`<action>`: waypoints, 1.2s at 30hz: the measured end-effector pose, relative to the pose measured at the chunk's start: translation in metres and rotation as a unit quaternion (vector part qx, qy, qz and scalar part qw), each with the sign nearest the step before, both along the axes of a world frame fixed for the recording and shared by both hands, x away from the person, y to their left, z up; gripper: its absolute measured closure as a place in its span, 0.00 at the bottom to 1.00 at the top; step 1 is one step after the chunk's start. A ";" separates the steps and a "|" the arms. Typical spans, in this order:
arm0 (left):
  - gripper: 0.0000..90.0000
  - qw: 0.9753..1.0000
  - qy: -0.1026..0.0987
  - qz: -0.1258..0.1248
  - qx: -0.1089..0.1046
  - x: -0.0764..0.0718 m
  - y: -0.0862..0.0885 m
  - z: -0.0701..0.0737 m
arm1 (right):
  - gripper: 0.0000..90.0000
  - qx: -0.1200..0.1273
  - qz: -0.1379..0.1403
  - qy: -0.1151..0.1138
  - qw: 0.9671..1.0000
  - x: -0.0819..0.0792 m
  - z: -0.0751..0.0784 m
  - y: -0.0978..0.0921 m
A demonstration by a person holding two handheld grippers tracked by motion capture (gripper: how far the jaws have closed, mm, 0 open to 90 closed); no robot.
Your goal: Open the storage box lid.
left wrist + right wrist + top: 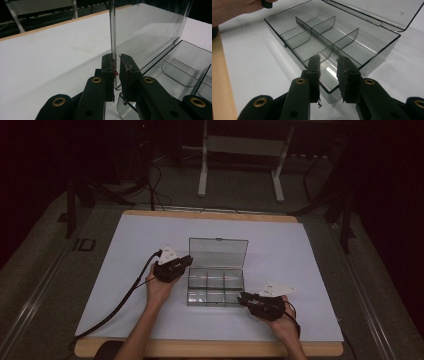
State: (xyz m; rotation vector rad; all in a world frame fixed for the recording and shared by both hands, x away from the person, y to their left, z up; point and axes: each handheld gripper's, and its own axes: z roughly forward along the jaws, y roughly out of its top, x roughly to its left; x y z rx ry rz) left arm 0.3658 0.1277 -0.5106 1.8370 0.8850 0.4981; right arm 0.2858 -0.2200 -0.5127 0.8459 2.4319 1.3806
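Note:
A clear plastic box (215, 285) with several empty compartments lies open in the middle of the white mat, and its lid (218, 251) stands up at the back. My left gripper (186, 261) is at the box's left side by the hinge. In the left gripper view the lid's thin side edge (113, 30) runs down between the jaws of the left gripper (116, 65); the left jaw touches it and a narrow gap shows at the right jaw. My right gripper (243, 299) is open at the box's front right corner, and the right gripper (329, 72) straddles the near wall of the box (374, 53).
The white mat (125, 250) covers a wooden table whose front edge (210, 349) is bare. Cables trail from the left gripper off the table's left front. A white stand's legs (202, 180) and more cables are on the floor behind the table.

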 end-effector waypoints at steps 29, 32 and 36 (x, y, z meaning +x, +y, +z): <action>0.89 1.000 0.024 0.002 -0.004 0.007 0.001 -0.008 | 0.82 0.008 0.005 0.000 1.000 0.001 -0.002 -0.001; 0.89 1.000 0.025 0.003 -0.005 0.007 0.001 -0.009 | 0.82 0.008 0.006 0.000 1.000 0.001 -0.002 -0.001; 0.88 1.000 0.028 0.002 -0.007 0.008 0.001 -0.009 | 0.82 0.008 0.005 0.000 1.000 0.001 -0.002 -0.001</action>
